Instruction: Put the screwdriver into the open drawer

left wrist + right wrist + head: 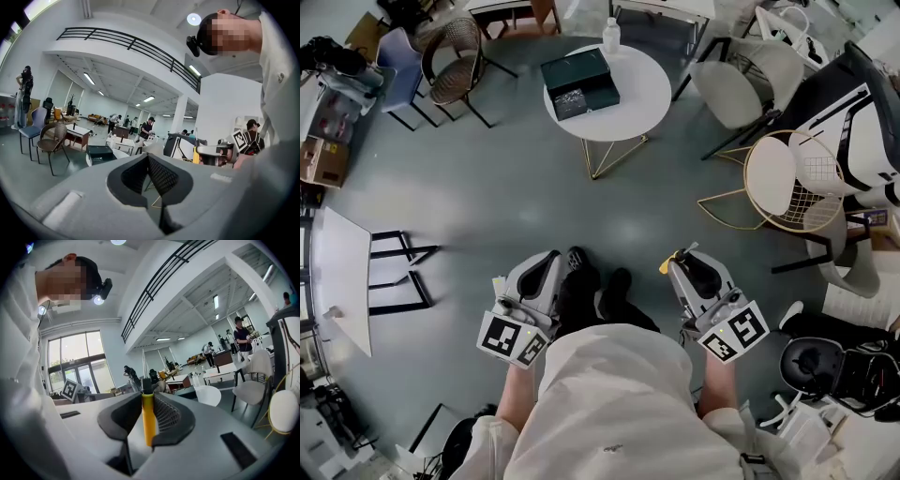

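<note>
The screwdriver (148, 420) has a yellow handle with a black end and stands upright between the pads of my right gripper (143, 398), which is shut on it. In the head view a bit of yellow handle (667, 266) shows at the right gripper (682, 257), held low in front of the person's waist. Beside it on the left, my left gripper (571, 260) is at the same height. In the left gripper view, the left gripper (148, 160) has its jaws together with nothing between them. No open drawer is visible in any view.
A round white table (647, 94) stands ahead on the grey floor, bearing a dark box (579, 82) and a bottle (611, 36). Wire chairs (792, 183) stand to the right, a brown chair (450, 61) at far left, a white board (342, 277) at left.
</note>
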A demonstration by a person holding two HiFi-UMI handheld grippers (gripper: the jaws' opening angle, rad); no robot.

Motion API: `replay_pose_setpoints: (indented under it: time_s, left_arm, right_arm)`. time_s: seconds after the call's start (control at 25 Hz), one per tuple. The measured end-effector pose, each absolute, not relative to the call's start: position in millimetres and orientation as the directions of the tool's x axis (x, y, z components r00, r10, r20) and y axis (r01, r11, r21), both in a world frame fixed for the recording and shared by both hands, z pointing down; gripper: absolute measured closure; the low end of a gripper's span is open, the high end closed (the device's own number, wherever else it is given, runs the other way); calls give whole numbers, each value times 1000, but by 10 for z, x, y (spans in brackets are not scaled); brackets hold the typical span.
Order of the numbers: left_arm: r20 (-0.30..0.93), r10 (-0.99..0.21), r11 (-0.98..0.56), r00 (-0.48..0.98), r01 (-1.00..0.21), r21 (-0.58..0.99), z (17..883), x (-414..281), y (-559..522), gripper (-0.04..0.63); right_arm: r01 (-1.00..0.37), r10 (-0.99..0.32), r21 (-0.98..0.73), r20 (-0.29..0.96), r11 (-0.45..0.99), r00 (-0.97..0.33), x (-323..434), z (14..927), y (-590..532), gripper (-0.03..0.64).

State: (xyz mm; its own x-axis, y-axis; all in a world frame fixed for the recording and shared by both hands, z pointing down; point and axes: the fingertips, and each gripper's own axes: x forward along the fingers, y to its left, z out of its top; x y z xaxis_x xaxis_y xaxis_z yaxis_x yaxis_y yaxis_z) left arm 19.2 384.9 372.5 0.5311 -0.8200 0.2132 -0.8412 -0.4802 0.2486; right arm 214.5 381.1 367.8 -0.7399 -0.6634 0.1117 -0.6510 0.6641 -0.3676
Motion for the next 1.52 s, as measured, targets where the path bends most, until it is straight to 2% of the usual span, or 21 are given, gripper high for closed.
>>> replay_pose_setpoints:
  time_s: [0.4,1.08,1.52]
  left_arm:
    - [222,-819,-475,528,-843,254,3797,43,3710,584]
    - [148,-782,-559,606,-786,266,3628,-304,2356,584]
    - [155,-744,-606,650,-754,254,3707,-794,1853,584]
  right_arm:
    - [-628,-645,-383,100,677,-757,1913,3696,3687,532]
    - [-664,-695,-364,61,653,-717,1398,3278,2510,534]
    - [-703,-732,-349,67,619,-678,924,3246,1953,535]
